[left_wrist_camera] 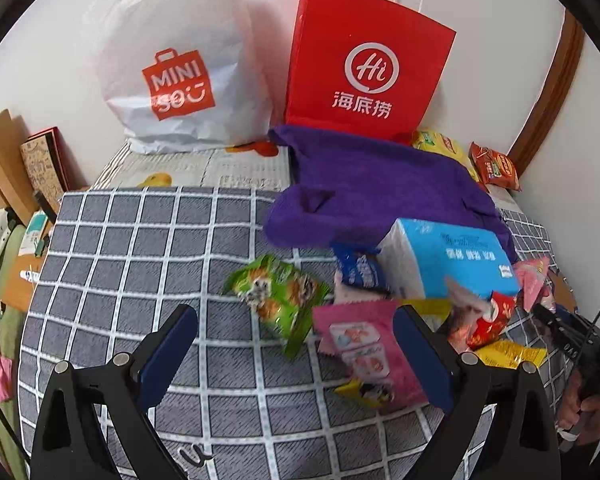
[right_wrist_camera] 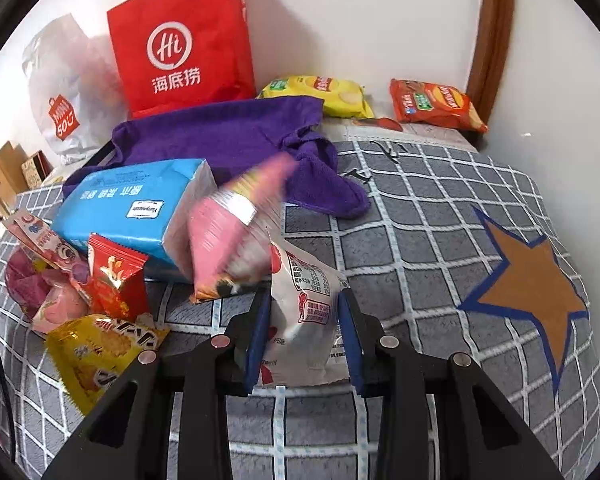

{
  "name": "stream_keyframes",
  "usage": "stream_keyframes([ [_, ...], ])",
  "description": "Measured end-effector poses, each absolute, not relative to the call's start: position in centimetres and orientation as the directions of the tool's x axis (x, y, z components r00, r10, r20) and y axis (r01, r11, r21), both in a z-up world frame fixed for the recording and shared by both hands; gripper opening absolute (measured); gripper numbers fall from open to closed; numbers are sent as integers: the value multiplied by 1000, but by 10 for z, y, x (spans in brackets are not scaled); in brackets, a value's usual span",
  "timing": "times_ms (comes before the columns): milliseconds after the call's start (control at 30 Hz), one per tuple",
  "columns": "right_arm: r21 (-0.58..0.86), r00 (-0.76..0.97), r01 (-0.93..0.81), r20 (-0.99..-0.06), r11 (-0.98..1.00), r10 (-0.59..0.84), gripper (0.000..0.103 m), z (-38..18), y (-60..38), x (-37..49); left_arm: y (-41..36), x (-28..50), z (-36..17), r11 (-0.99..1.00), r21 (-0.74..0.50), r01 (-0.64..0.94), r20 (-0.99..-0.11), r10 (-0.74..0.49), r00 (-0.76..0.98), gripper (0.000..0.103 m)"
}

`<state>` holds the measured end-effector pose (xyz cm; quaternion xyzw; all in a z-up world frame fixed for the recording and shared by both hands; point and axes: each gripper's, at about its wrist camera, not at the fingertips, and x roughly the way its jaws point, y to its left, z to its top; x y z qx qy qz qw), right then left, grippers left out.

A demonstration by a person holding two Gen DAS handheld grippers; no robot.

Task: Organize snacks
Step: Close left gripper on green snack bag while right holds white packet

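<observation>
Right gripper (right_wrist_camera: pixel 302 332) clamped on a white snack packet (right_wrist_camera: pixel 304 312) over the checked blanket (right_wrist_camera: pixel 420 240); left gripper (left_wrist_camera: pixel 296 344) spread apart above a green packet (left_wrist_camera: pixel 278 296).

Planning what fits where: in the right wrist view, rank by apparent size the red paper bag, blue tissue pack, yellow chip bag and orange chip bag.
1. red paper bag
2. blue tissue pack, though it lies nearer the camera
3. yellow chip bag and orange chip bag look alike; the purple towel hides part of the yellow one.
</observation>
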<state>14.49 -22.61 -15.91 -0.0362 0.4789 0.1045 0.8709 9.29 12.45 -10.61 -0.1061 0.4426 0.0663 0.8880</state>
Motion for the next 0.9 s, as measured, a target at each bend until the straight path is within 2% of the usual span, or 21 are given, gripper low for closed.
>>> stream_keyframes([
  [433,66,561,-198,-810,978,168,34,-131,-234,117,145,98,-121,954,-124,-273,-826,54,562,98],
  [600,75,577,-195,-798,978,176,34,-125,-233,113,152,116,-125,952,-119,-284,-831,61,553,95],
  [900,75,570,-182,-804,980,168,34,-128,-236,116,160,143,-150,941,-187,-282,-851,-12,524,85],
])
